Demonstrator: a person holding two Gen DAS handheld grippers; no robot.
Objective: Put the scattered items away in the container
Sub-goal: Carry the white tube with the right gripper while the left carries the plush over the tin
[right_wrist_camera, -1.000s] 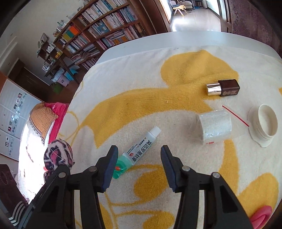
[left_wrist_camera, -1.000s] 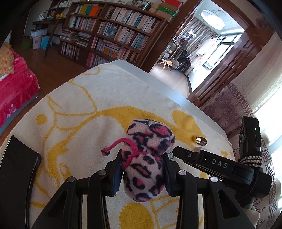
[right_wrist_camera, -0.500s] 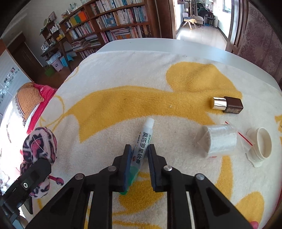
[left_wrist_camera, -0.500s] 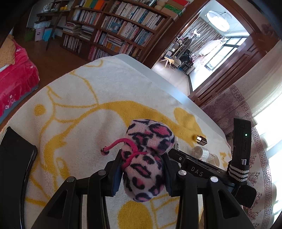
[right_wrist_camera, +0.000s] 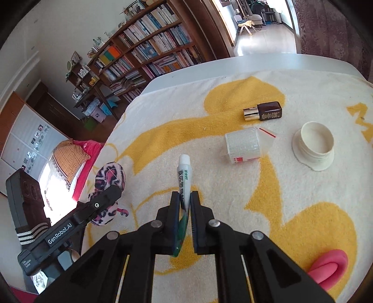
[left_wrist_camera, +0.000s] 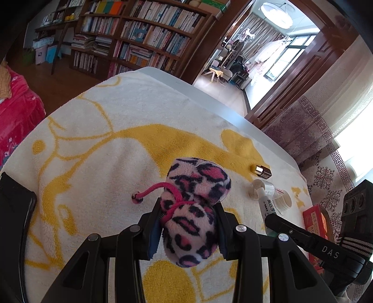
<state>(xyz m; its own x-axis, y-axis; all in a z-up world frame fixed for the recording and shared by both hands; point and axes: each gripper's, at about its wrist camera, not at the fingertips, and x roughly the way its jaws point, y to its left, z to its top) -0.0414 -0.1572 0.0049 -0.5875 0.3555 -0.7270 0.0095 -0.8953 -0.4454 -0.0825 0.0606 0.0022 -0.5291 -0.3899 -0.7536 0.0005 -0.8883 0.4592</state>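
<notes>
Tall wooden bookcase (left_wrist_camera: 149, 44) packed with books against the far wall, dark wood floor (left_wrist_camera: 60, 81) before it. Left of the bookcase, red-covered bed (left_wrist_camera: 16, 116). Right of the bookcase, open doorway (left_wrist_camera: 256, 58) to a sunlit room with window (left_wrist_camera: 289, 51) and round ceiling lamp (left_wrist_camera: 276, 14).

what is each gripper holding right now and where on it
The left gripper pinches the leopard plush at its lower lobe. The right gripper has just closed on the tube near its green tail end.
</notes>
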